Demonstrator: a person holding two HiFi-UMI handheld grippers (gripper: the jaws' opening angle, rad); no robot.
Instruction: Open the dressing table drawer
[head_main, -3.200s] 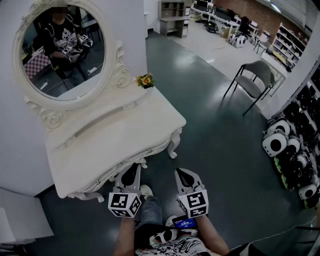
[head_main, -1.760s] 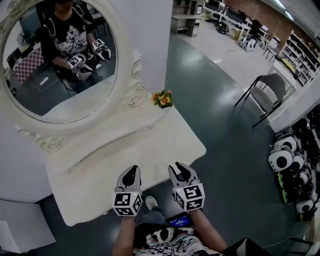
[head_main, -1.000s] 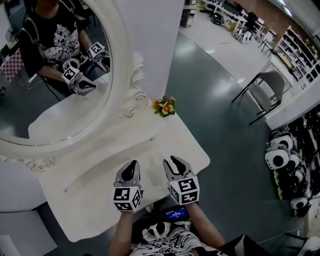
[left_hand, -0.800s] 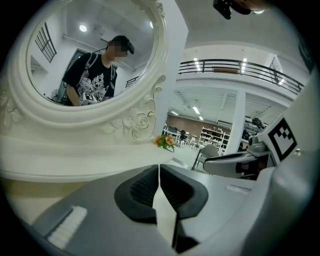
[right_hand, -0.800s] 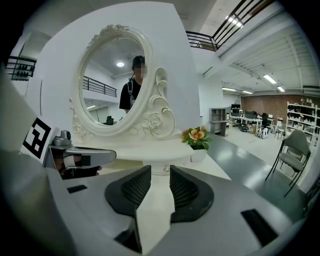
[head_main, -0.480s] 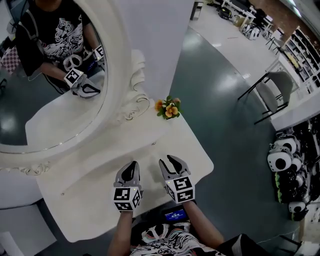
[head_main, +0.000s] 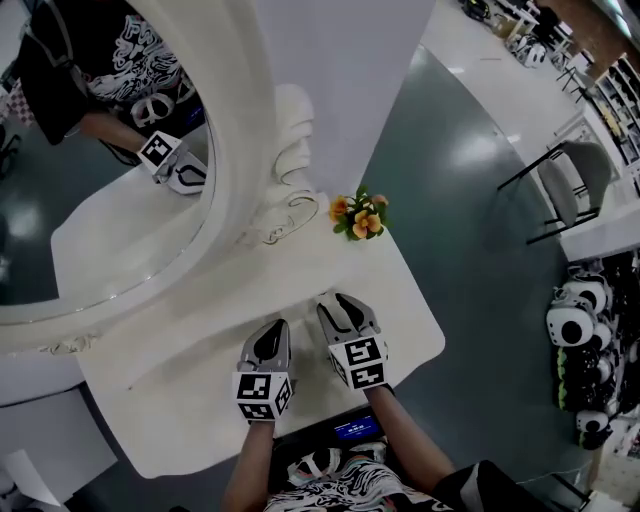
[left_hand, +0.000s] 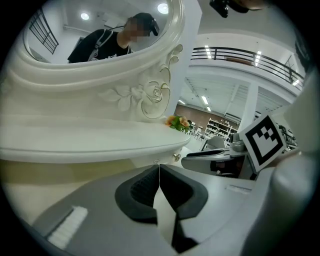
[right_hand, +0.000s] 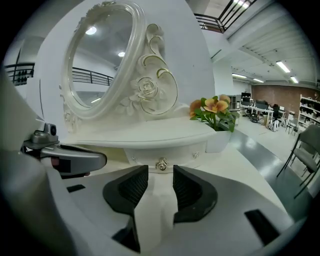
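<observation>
The white dressing table (head_main: 180, 400) carries a raised shelf (right_hand: 150, 132) under its oval mirror (head_main: 100, 150). Below that shelf is a small drawer front (right_hand: 175, 153) with a metal knob (right_hand: 161, 164). My right gripper (right_hand: 160, 172) hovers over the table top, its jaws opening, with the knob just beyond its tips and nothing between the pads. My left gripper (left_hand: 159, 167) is beside it on the left, shut and empty, also facing the shelf. From the head view both the left gripper (head_main: 270, 335) and the right gripper (head_main: 338, 305) sit above the table's front half; the drawer front is hidden there.
A small pot of orange flowers (head_main: 360, 215) stands on the table's far right corner, right of the drawer (right_hand: 214, 112). On the grey floor to the right are a chair (head_main: 575, 190) and several panda toys (head_main: 585, 340). The table's front edge is right beneath my wrists.
Both grippers have moved forward and down over the table top toward the shelf. The right jaws have spread wider. The mirror and flowers loom closer in the head view.
</observation>
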